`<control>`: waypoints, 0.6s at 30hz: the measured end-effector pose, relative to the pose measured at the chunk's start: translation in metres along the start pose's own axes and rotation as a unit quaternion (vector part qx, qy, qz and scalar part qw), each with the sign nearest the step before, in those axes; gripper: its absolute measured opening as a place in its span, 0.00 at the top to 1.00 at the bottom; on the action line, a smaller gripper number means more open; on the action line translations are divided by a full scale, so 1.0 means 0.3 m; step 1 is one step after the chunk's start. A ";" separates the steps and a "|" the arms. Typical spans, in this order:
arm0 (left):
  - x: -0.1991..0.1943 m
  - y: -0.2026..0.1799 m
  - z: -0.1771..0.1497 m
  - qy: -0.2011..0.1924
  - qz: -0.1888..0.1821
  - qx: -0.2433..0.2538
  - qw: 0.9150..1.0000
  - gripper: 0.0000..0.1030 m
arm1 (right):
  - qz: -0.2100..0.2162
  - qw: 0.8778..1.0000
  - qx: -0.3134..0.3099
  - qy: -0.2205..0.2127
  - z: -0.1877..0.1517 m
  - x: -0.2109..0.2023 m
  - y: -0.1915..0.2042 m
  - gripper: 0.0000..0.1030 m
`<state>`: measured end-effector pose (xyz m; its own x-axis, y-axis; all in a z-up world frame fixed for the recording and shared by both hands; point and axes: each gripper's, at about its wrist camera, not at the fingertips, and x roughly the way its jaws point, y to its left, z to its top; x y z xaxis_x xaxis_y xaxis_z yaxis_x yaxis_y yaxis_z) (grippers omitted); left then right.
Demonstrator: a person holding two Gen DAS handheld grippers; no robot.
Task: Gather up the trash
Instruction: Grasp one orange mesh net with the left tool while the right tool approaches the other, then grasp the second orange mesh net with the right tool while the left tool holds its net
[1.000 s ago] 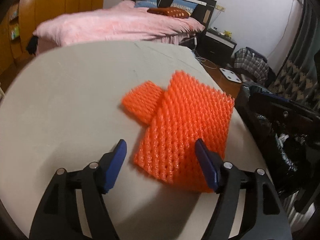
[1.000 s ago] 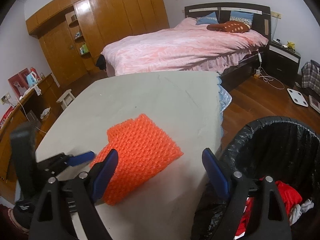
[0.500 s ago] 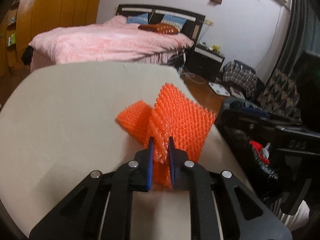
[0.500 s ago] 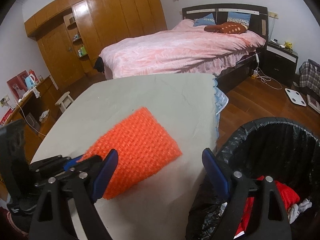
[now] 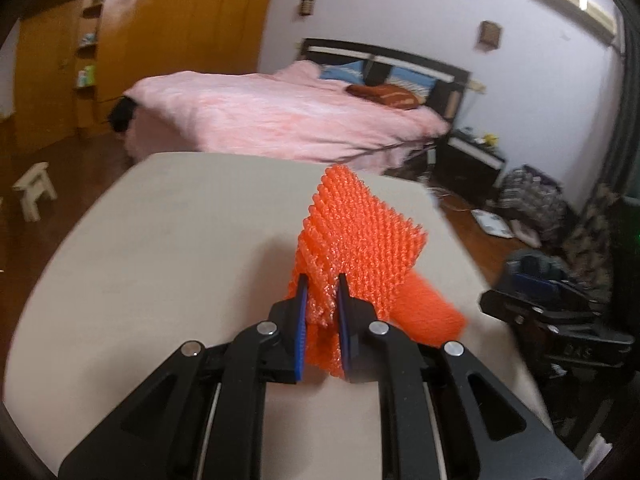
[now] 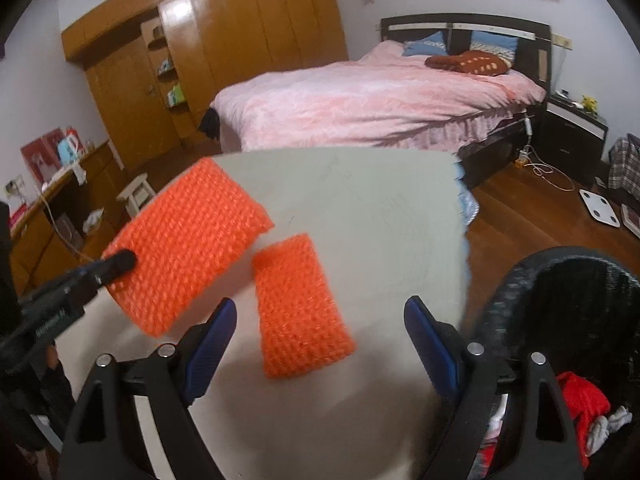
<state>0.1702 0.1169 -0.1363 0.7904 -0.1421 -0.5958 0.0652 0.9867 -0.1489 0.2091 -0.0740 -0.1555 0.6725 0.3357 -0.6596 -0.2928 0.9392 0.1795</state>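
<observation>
**Soft foam netting: grip points and handling**

Bedroom setting: a pale grey table [image 6: 360,208] stands before a pink-quilted bed [image 6: 380,108], with a black-lined trash bin [image 6: 560,300] just beside the table's right edge. The left gripper [image 5: 322,296] has its blue pads pressed together on one edge of the large orange foam-mesh sheet [image 5: 356,236], which hangs clear of the table in the right wrist view. The sheet crumples between the pads and sags outward, so it reads as light, soft and springy, not fragile; a pinch at an edge appears sufficient, though the compressible foam may slip from a shallow bite. The small orange foam-mesh rectangle [image 6: 300,304] lies flat on the table, between and just ahead of the spread fingers of the right gripper [image 6: 320,328], which hold nothing. Lying flat, it offers little to bite; a short edge, or a pinch that buckles its middle upward, looks the likeliest hold. The bin already contains red and white scraps [image 6: 584,408].
</observation>
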 end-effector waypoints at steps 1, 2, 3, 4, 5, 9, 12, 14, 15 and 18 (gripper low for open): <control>0.004 0.014 -0.006 0.002 0.013 0.003 1.000 0.88 | -0.001 1.000 -0.006 0.004 -0.005 0.020 0.012 0.18; 0.009 0.032 -0.011 0.005 0.024 0.004 1.000 0.88 | 0.001 1.000 -0.011 0.010 -0.009 0.040 0.024 0.18; 0.016 0.051 -0.015 0.009 0.030 0.002 1.000 0.88 | 0.003 1.000 -0.014 0.017 -0.013 0.067 0.035 0.18; 0.020 0.066 -0.018 0.012 0.033 -0.001 0.999 0.88 | 0.001 1.000 -0.015 0.023 -0.017 0.085 0.039 0.18; 0.022 0.079 -0.021 0.014 0.037 -0.003 0.999 0.88 | 0.000 0.999 -0.015 0.028 -0.020 0.102 0.040 0.18; 0.031 0.110 -0.029 0.022 0.049 -0.002 0.999 0.88 | -0.008 0.998 -0.016 0.058 -0.034 0.169 0.034 0.22; 0.041 0.120 -0.033 0.027 0.052 -0.004 0.998 0.88 | -0.010 0.997 -0.015 0.078 -0.048 0.194 0.029 0.29; 0.053 0.127 -0.031 0.029 0.053 -0.006 0.998 0.88 | -0.002 0.997 -0.022 0.079 -0.047 0.188 0.035 0.44; 0.060 0.128 -0.030 0.031 0.053 -0.006 0.998 0.88 | 0.003 0.996 -0.026 0.080 -0.046 0.186 0.040 0.57; 0.062 0.122 -0.028 0.031 0.052 -0.006 0.998 0.88 | 0.022 0.996 -0.031 0.086 -0.043 0.171 0.050 0.77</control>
<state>0.1822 0.1496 -0.1596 0.7529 -0.0433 -0.6567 -0.0238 0.9954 -0.0930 0.2303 -0.0435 -0.1961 0.5329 0.3534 -0.7689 -0.3635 0.9161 0.1692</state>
